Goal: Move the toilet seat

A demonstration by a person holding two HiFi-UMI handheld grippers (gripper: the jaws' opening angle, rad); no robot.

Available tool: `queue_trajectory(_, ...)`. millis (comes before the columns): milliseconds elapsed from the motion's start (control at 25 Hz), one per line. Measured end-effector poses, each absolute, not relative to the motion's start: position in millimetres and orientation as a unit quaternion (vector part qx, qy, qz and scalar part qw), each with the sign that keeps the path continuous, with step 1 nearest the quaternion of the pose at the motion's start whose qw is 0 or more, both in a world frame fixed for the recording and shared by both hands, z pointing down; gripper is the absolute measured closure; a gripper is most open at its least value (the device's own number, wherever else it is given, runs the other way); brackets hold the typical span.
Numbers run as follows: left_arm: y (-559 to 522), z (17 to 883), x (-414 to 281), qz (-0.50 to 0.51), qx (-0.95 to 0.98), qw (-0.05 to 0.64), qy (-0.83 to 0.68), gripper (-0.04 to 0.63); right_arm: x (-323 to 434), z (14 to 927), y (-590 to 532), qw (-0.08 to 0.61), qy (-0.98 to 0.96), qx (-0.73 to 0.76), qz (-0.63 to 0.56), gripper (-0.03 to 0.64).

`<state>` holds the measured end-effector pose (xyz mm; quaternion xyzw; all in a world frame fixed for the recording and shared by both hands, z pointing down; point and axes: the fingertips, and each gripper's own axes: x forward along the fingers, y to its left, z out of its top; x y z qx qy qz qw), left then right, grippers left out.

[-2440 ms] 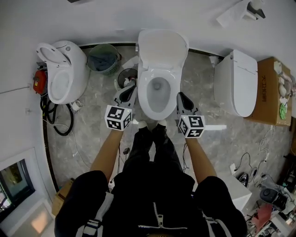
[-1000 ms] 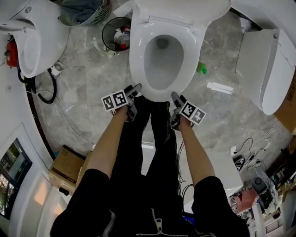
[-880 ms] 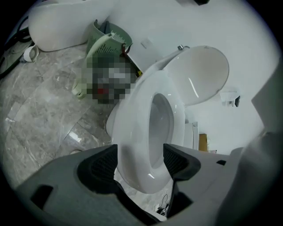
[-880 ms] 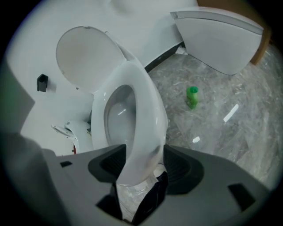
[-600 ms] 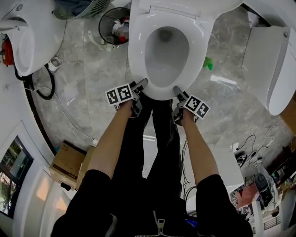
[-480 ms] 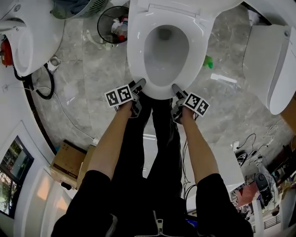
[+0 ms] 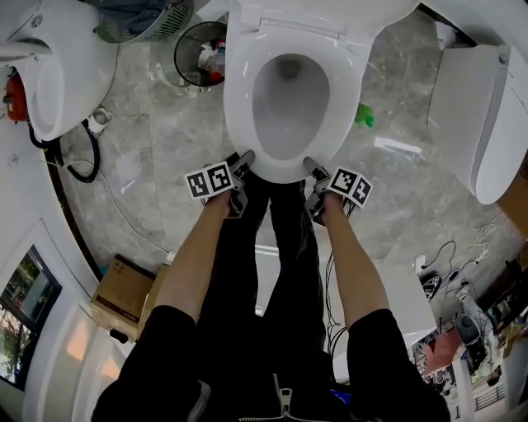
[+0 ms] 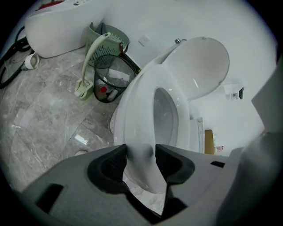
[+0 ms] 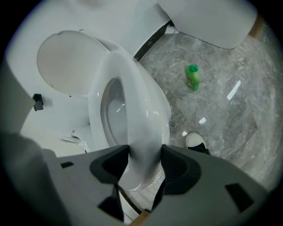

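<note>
The glossy white oval plastic toilet seat [image 7: 238, 99] lies flat on its bowl, over veined grey marble floor [image 7: 165, 132]. The matte grey left gripper [image 8: 140, 152] and right gripper [image 9: 145, 152] have just been closing, and each pinches the seat's smooth front rim. The raised white lid [image 7: 330, 12] is cut off in the head view.
</note>
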<state>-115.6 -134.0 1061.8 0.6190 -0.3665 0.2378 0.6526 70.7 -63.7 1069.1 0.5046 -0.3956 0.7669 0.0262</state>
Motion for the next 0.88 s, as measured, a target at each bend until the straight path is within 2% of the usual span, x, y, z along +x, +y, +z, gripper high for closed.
queue_trajectory(80,-134,1054,-119,0.228,0.615,0.655,-0.375,0.411,70,1059,-63,0.014,-0.395,0.503,0.769,0.391)
queue_trajectory(320,-136,1011,-115,0.213,0.62,0.654,-0.377,0.411,75,1016,-64,-0.022,-0.395,0.497,0.772,0.417)
queue_trajectory(880,-181,875,-101,0.127,0.624,0.647,-0.419,0.39,90,880,-104,-0.082,-0.442,0.471,0.759,0.443)
